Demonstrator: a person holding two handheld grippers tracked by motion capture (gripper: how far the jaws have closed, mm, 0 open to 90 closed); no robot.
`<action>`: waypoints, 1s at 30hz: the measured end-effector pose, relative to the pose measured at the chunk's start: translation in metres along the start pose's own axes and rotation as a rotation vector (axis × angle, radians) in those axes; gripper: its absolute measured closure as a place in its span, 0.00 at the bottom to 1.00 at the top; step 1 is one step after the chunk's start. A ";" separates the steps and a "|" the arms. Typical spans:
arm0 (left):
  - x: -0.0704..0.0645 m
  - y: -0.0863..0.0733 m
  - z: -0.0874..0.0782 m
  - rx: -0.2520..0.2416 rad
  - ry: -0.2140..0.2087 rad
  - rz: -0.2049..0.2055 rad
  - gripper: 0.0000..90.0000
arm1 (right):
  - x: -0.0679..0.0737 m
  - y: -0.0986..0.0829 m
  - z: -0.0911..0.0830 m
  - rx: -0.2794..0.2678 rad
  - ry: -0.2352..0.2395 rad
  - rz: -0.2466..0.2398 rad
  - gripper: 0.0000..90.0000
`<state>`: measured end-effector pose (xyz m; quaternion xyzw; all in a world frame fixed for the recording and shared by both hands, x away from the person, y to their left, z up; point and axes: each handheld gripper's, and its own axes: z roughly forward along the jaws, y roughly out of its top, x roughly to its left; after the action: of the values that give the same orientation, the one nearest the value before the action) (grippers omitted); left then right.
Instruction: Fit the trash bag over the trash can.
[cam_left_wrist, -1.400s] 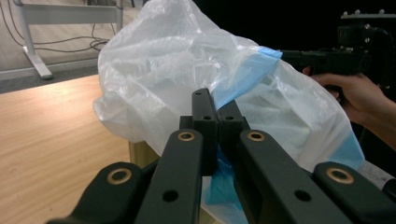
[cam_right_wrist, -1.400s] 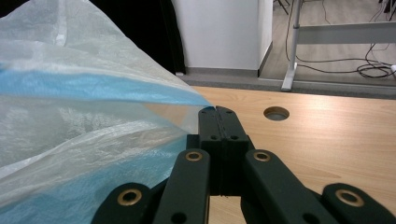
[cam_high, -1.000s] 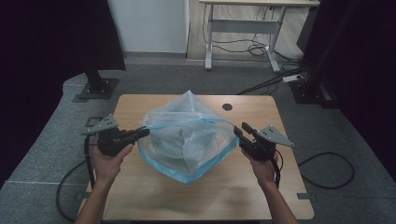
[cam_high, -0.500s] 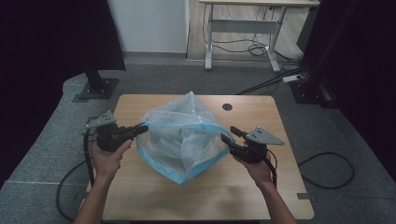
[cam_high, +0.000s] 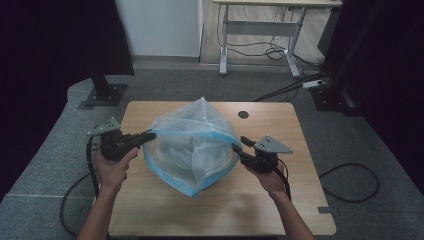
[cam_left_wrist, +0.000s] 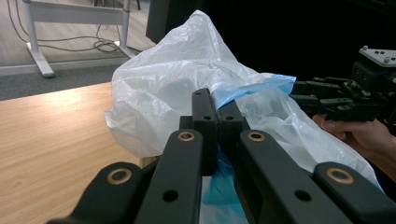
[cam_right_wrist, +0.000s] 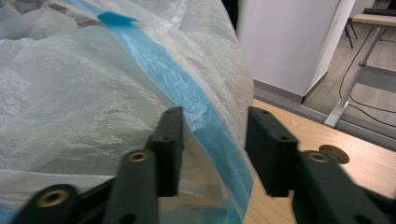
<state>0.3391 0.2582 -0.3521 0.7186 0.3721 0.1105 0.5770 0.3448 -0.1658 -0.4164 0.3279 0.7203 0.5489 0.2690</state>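
A large clear plastic bag (cam_high: 192, 145) with a blue rim band stands puffed up in the middle of the wooden table (cam_high: 150, 215). My left gripper (cam_high: 151, 135) is shut on the bag's blue rim (cam_left_wrist: 243, 91) at its left side. In the left gripper view the two jaws press together on the film (cam_left_wrist: 187, 79). My right gripper (cam_high: 237, 148) is open at the bag's right side. In the right gripper view the blue rim band (cam_right_wrist: 205, 121) runs between its spread jaws, and the bag (cam_right_wrist: 84, 98) bulges to the left.
A round cable hole (cam_high: 243, 114) lies in the table at the back right. Black stands (cam_high: 102, 92) sit on the grey floor behind the table, with a white desk frame (cam_high: 260, 30) and cables further back. Gripper cables trail off both table sides.
My right gripper has moved left from the table's right part up to the bag's right rim. The left gripper has kept its hold on the bag.
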 end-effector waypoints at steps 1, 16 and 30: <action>0.000 0.000 0.000 -0.001 0.000 -0.001 0.99 | -0.001 0.000 0.000 -0.002 0.000 0.006 0.69; -0.001 -0.001 0.002 0.001 -0.014 -0.007 0.99 | 0.006 0.006 0.001 -0.059 0.088 0.008 0.60; -0.006 0.007 0.006 -0.011 -0.056 -0.013 0.99 | -0.002 0.006 0.011 -0.057 0.026 0.020 0.62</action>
<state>0.3415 0.2496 -0.3459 0.7158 0.3600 0.0885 0.5918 0.3555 -0.1600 -0.4136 0.3203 0.7045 0.5761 0.2631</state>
